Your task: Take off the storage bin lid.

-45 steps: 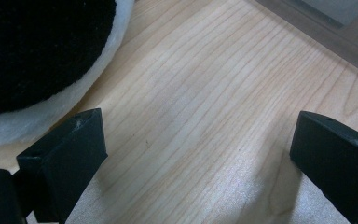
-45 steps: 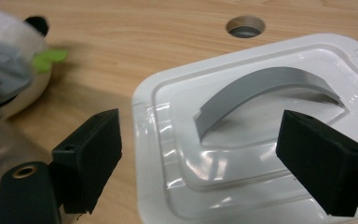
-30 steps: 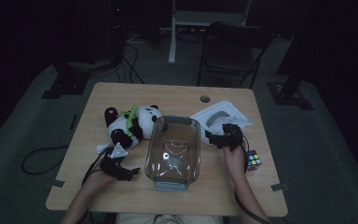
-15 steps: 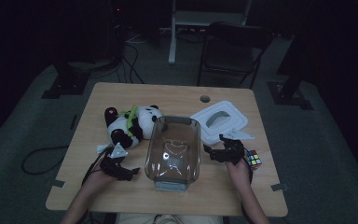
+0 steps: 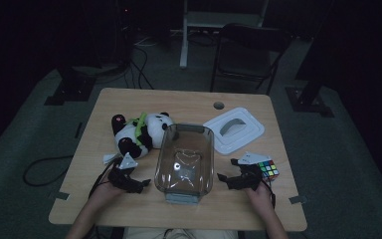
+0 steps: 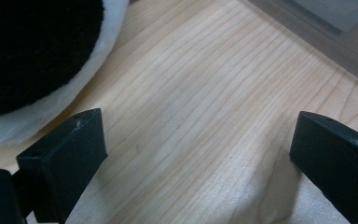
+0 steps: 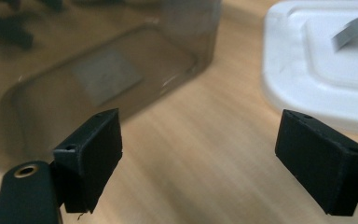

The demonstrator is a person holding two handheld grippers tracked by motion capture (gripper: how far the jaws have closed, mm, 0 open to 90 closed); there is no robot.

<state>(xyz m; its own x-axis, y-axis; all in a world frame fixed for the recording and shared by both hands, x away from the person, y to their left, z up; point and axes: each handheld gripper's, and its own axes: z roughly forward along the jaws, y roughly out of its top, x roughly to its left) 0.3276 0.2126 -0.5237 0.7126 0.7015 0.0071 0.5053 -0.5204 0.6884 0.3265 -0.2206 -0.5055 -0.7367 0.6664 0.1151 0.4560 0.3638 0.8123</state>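
No brand, label or writing can be read on anything here; the grey square patch on the floor of the clear plastic bin (image 5: 185,158) is blank as far as the dim light allows. The left gripper (image 5: 138,183) sits low on the table (image 5: 189,102) at about 8 o'clock from the bin, its jaws pointing toward 3 o'clock at the bin's near left corner, with the person's left hand (image 5: 99,193) behind it and the forearm coming up from the bottom edge. In the left gripper view its jaws stand wide apart over bare wood, nothing between them, with the panda plush (image 6: 37,51) at 10 o'clock and the bin's edge at 2 o'clock. The right gripper (image 5: 225,178) lies at about 4 o'clock from the bin, jaws aimed toward 9 o'clock at the bin's right wall, the right hand (image 5: 258,191) gripping it from behind. Its own view shows the jaws spread wide and empty, the bin wall at 11 o'clock and the white lid (image 7: 326,60) at 1 o'clock. The bin stands upright at the table's centre, between the two grippers, neither touching it. A Rubik's cube (image 5: 268,170) lies just beside the right gripper, at its 2 o'clock.
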